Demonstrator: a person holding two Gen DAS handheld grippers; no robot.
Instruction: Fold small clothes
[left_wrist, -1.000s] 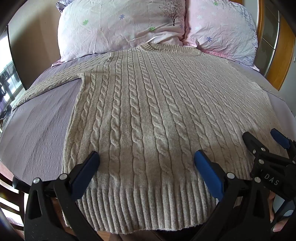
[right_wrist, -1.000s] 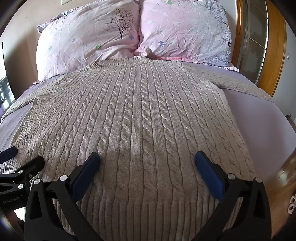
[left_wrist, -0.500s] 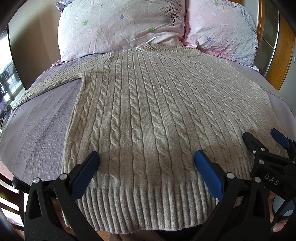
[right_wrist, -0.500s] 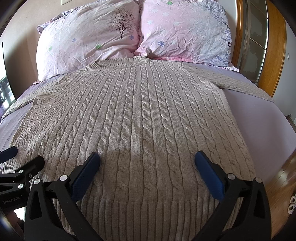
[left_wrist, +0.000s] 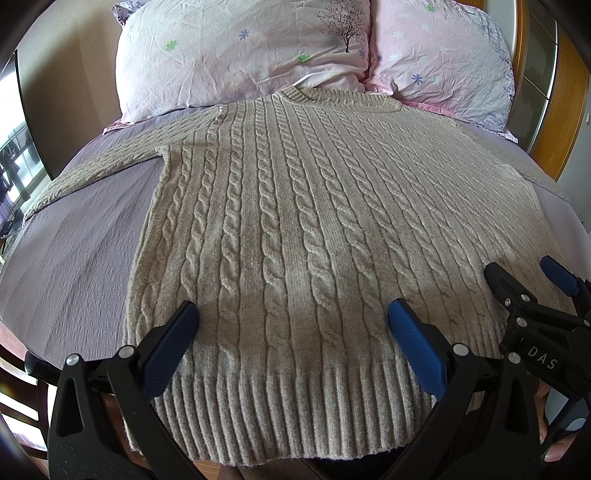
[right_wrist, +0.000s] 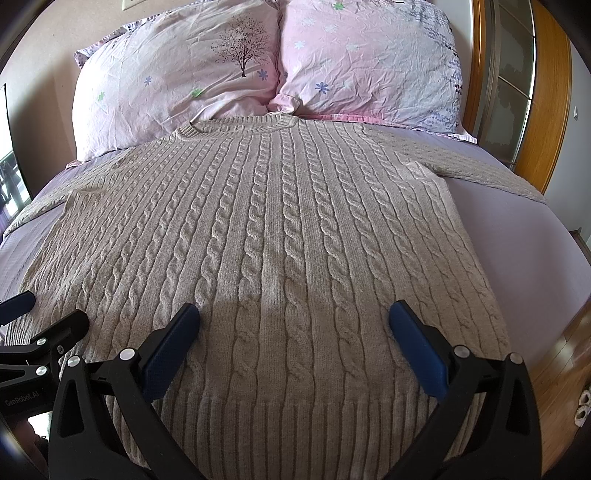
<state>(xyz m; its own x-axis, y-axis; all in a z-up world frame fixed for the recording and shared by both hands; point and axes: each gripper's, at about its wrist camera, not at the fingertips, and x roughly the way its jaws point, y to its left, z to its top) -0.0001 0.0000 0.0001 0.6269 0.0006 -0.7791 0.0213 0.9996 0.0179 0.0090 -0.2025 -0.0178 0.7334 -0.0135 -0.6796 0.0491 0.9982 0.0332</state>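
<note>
A beige cable-knit sweater (left_wrist: 295, 206) lies flat, front up, on a lilac bed, collar toward the pillows and ribbed hem nearest me; it also shows in the right wrist view (right_wrist: 288, 229). Both sleeves are spread out to the sides. My left gripper (left_wrist: 291, 325) is open and empty, hovering over the hem's left half. My right gripper (right_wrist: 293, 325) is open and empty over the hem's right half. Each gripper shows in the other's view: the right gripper (left_wrist: 532, 284) at the right edge, the left gripper (right_wrist: 37, 317) at the left edge.
Two pink floral pillows (right_wrist: 177, 81) (right_wrist: 369, 62) lean at the head of the bed. A wooden-framed wardrobe (right_wrist: 524, 96) stands to the right. The lilac bedspread (left_wrist: 74, 243) lies bare on both sides of the sweater. Wooden floor (right_wrist: 561, 362) shows at lower right.
</note>
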